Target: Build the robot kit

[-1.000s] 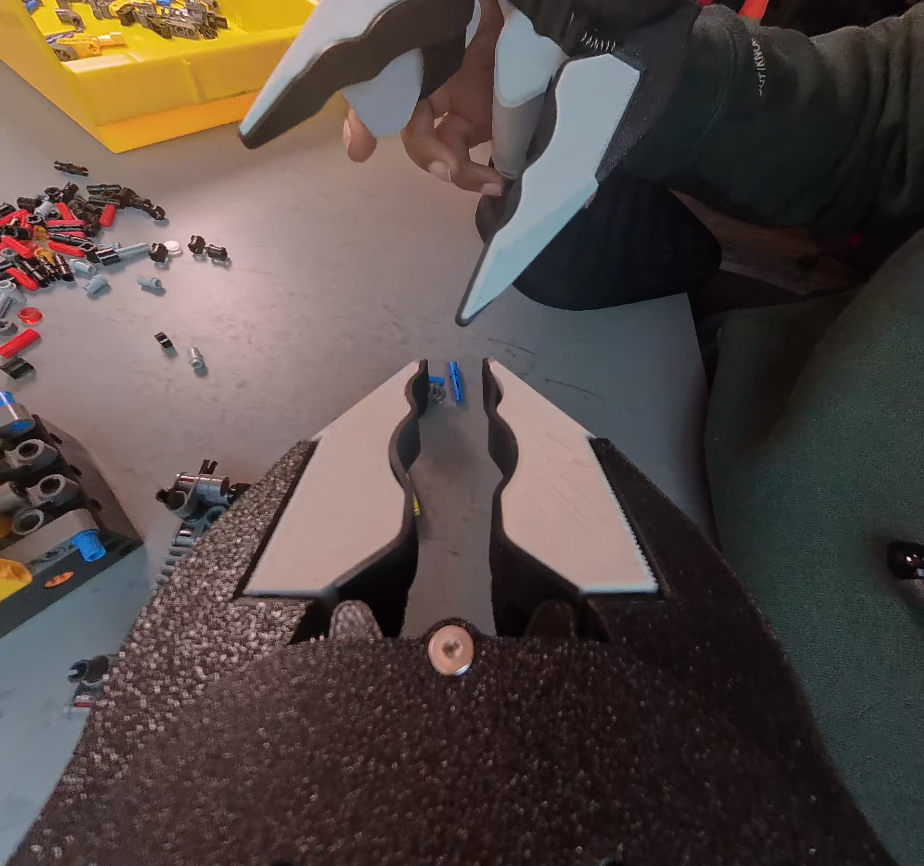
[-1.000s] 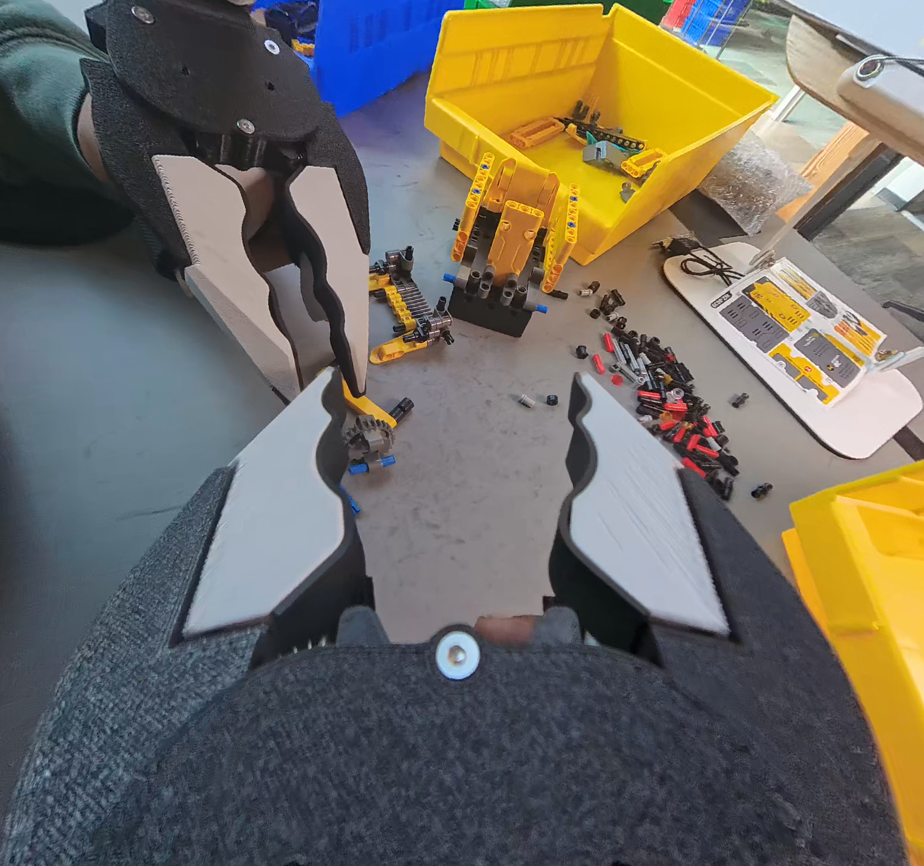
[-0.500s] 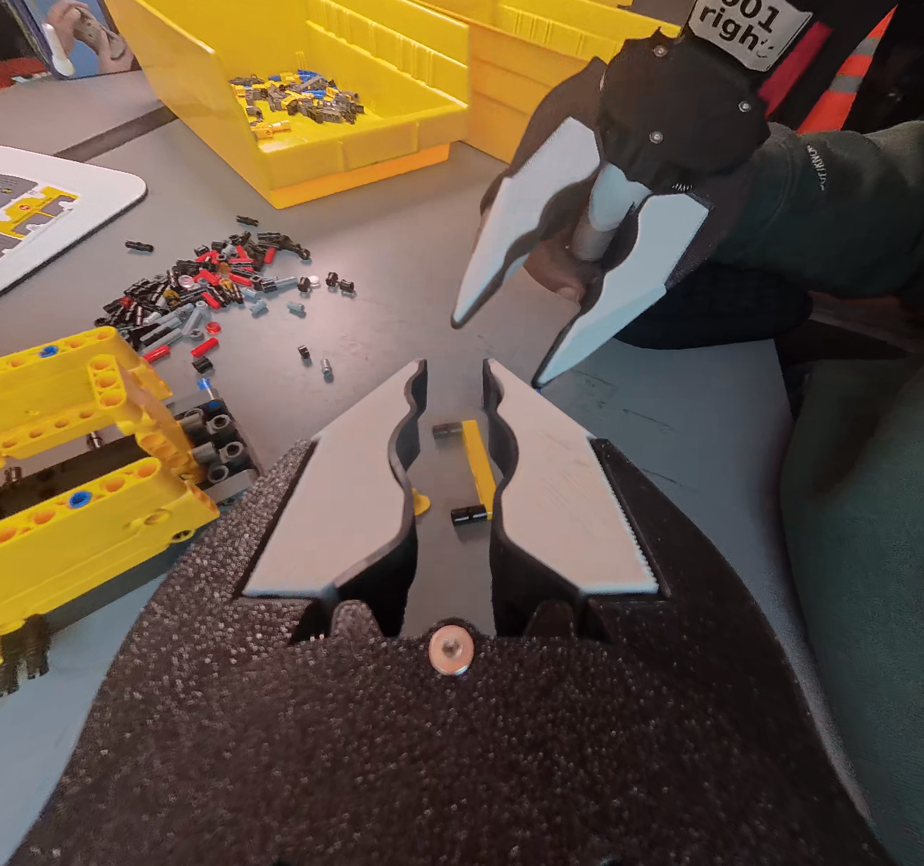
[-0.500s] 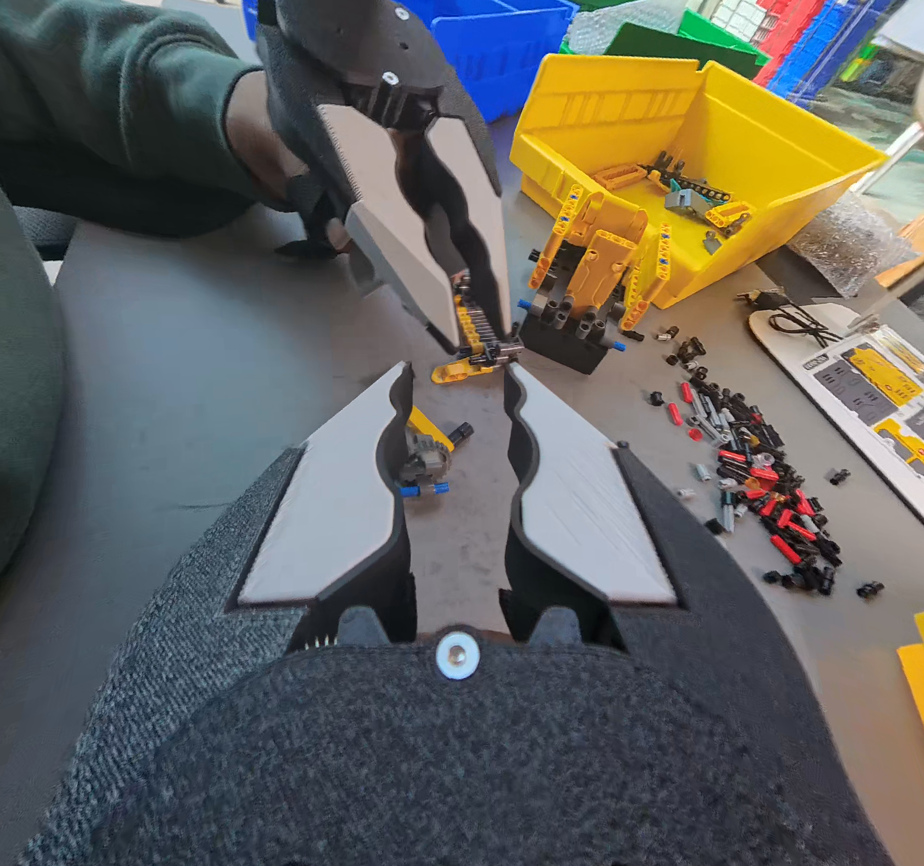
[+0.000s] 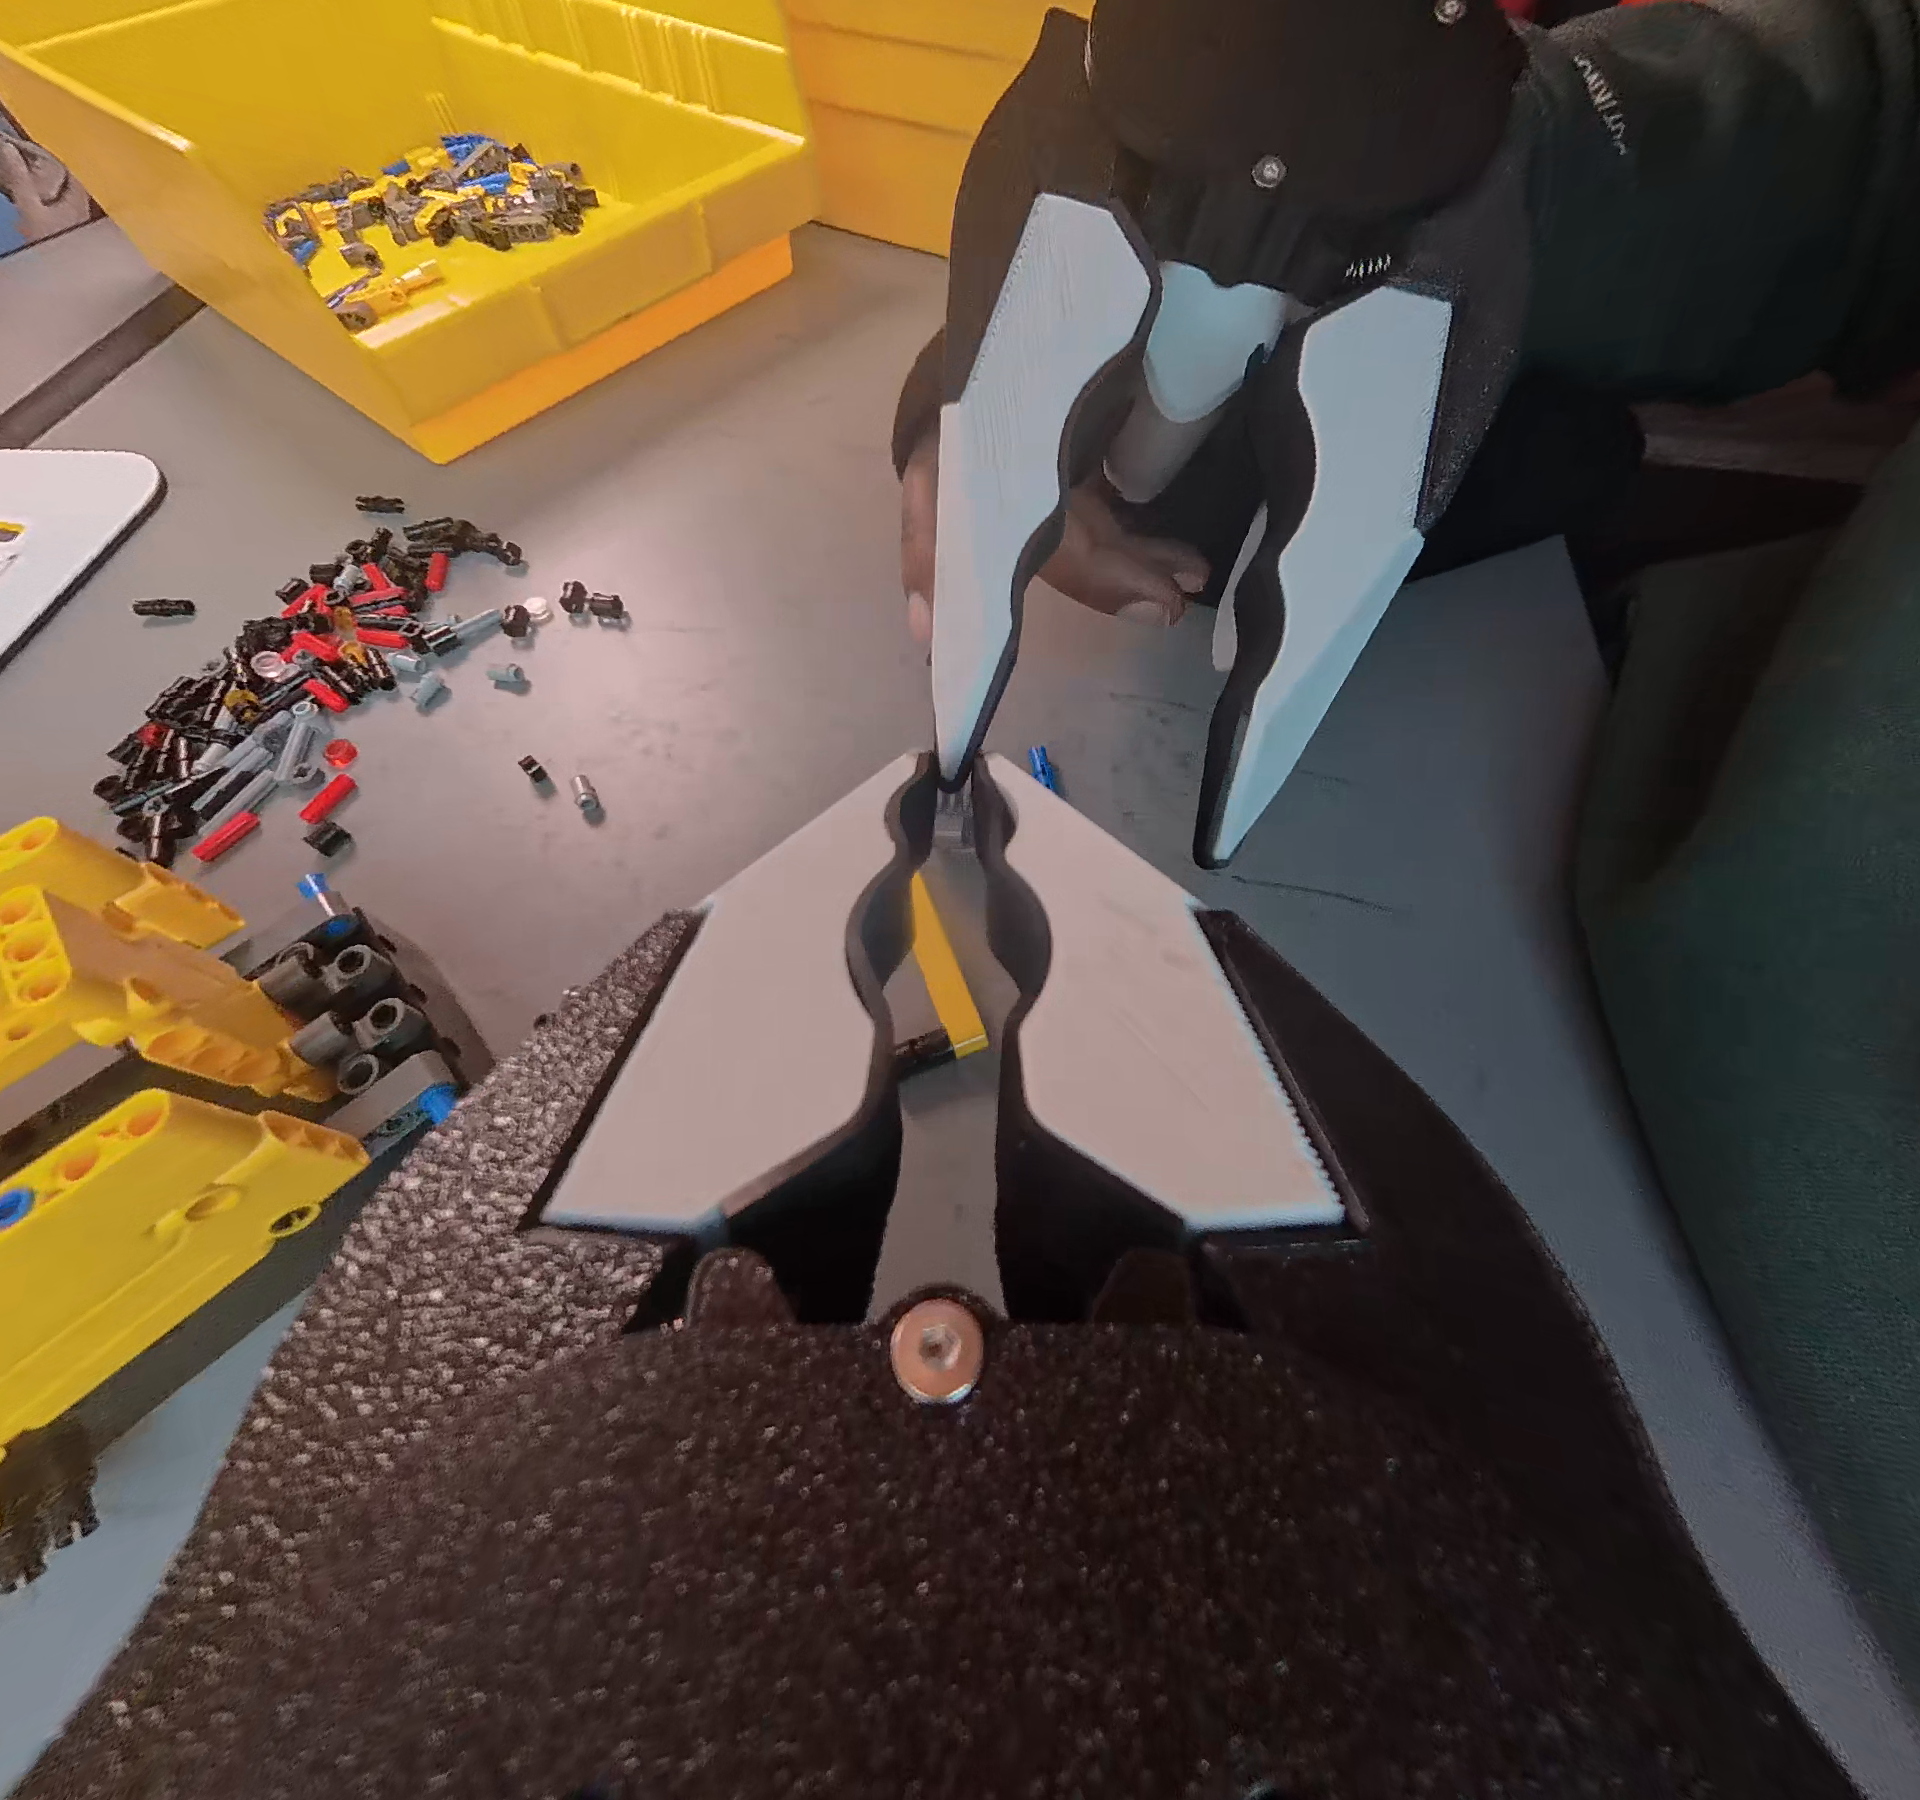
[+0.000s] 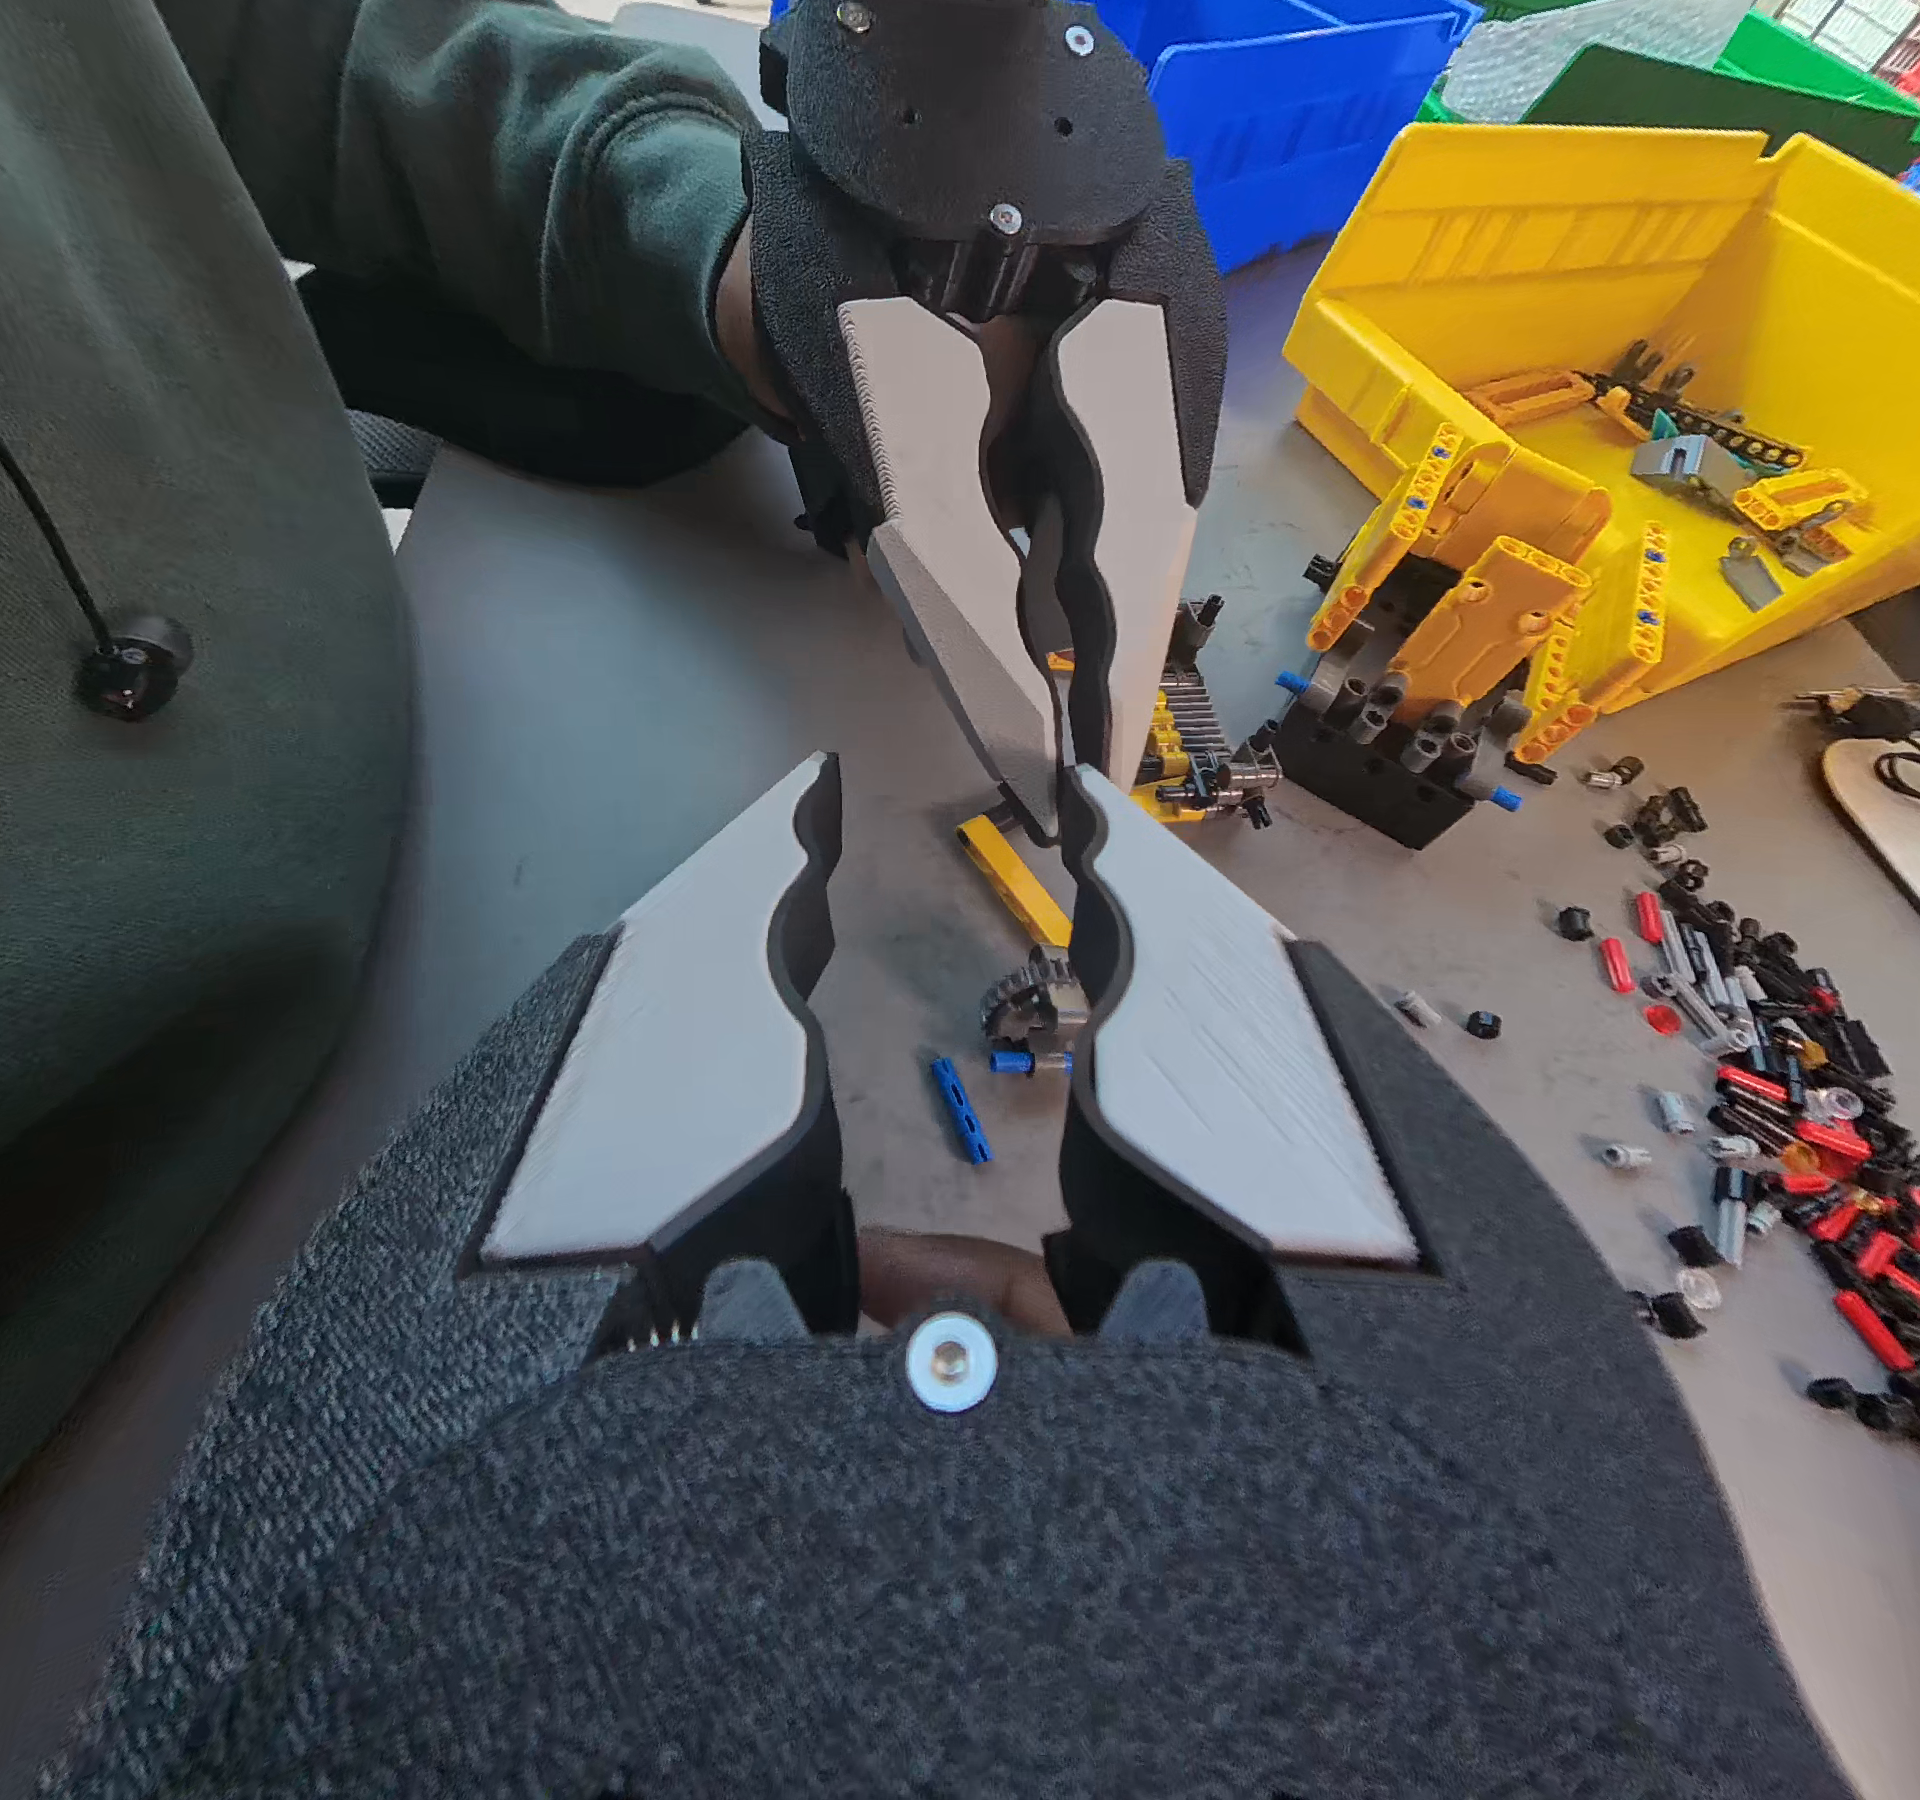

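Note:
My left gripper is nearly shut, with only a narrow slit between its jaws and nothing clearly held. A yellow beam lies on the grey table under its fingers. A grey gear shows through the slit at the tips. My right gripper is open and empty. Its right fingertip meets the left gripper's tips over the far end of the beam. The gear and two blue pins lie between my right fingers.
A pile of small black, red and grey pieces lies to the right. A yellow-and-black assembly and a smaller tracked one stand before a yellow bin. Blue bins stand behind. A person's green sleeve is on the left. My left and right fingertips are right by each other. It is some 4 centimeters from my left tips to the gear.
My left gripper has closed from partly open to nearly shut. My right gripper narrowed, then opened somewhat. The two grippers have come together tip to tip over the yellow beam.

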{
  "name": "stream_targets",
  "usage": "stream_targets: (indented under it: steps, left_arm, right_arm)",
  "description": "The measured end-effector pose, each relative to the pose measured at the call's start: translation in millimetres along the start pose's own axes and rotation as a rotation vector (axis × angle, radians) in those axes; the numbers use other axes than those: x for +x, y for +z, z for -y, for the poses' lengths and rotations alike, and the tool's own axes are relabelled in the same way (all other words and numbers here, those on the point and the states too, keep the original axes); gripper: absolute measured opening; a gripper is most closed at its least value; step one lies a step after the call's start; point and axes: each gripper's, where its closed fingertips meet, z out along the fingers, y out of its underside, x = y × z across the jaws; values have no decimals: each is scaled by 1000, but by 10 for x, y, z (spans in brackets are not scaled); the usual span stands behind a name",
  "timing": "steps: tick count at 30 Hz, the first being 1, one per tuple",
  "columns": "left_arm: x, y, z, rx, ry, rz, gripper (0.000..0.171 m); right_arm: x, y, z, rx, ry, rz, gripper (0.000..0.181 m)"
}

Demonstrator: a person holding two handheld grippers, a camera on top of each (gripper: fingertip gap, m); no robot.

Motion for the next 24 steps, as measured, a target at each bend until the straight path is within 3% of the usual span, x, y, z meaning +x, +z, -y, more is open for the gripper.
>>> stream_targets:
  steps: [4, 9, 11, 14, 17, 21, 24]
  left_arm:
    - [16, -19, 85, 31, -21, -3, 5]
    - [38, 5, 64, 19, -21, -7, 5]
    - [37, -5, 111, 42, -35, -10, 5]
    - [33, 20, 72, 13, -25, 0, 6]
    - [85, 28, 76, 19, -40, -27, 5]
    - [176, 68, 82, 10, -20, -52, 5]
    - [167, 86, 90, 4, -4, -48, 5]
  right_arm:
    - [-11, -49, 86, 48, 12, -1, 43]
    - [51, -50, 42, 27, -22, -60, 27]
    - [54, -78, 83, 54, -1, -56, 30]
    - [-62, -59, 47, 20, 22, 1, 54]
    - [-113, -84, 49, 11, 30, 26, 54]
    - [-52, -135, 13, 8, -21, -23, 24]
    - [19, -151, -13, -13, -21, -70, 13]
